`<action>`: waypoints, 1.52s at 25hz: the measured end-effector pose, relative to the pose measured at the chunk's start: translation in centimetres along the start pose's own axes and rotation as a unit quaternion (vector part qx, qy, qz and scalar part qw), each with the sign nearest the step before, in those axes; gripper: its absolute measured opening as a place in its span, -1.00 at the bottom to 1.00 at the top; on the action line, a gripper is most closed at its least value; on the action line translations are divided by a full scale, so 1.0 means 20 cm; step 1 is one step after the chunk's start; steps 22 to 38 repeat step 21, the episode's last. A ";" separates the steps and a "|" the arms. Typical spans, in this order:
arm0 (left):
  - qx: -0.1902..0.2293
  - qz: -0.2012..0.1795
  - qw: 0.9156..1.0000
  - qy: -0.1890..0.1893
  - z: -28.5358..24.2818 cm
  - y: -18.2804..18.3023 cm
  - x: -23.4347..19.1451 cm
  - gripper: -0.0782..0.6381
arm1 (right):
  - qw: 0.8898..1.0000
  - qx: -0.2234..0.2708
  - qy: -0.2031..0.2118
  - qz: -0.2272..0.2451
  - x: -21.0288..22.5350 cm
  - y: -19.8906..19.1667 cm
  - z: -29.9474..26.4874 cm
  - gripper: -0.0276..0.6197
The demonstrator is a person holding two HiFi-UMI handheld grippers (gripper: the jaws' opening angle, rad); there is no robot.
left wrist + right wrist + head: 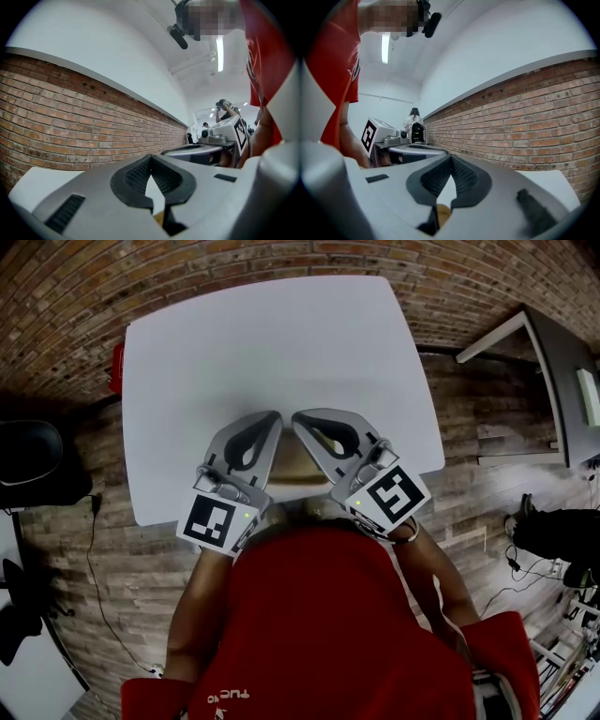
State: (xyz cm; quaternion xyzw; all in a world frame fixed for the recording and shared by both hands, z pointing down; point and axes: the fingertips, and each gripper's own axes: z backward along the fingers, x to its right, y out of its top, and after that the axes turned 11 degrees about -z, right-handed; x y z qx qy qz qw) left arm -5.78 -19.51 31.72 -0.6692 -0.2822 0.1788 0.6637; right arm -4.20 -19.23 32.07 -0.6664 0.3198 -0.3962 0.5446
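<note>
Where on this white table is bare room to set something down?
The white table is bare across its whole far part, up to the brick wall, and in strips left and right of the grippers. It is crowded only at the near edge, where the left gripper and right gripper stand close together over a tan thing.

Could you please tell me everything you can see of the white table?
The white table has a plain, matte top, rectangular with rounded corners. It stands level on a plank floor, its far edge by the brick wall. A red thing sits at its left edge. Over its near edge hang the left gripper and right gripper, both shut, with a tan thing partly showing between them. Its legs are hidden.
</note>
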 end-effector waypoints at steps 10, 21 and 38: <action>-0.003 -0.002 1.000 -0.002 0.01 -0.01 0.03 -0.74 | 1.000 -0.003 0.012 -0.002 -0.03 0.00 0.01 -0.82; -0.001 -0.001 1.000 0.001 0.02 0.00 0.05 -0.74 | 1.000 -0.008 0.023 0.002 -0.04 0.00 0.02 -0.82; -0.001 -0.001 1.000 0.001 0.02 0.00 0.05 -0.74 | 1.000 -0.008 0.023 0.002 -0.04 0.00 0.02 -0.82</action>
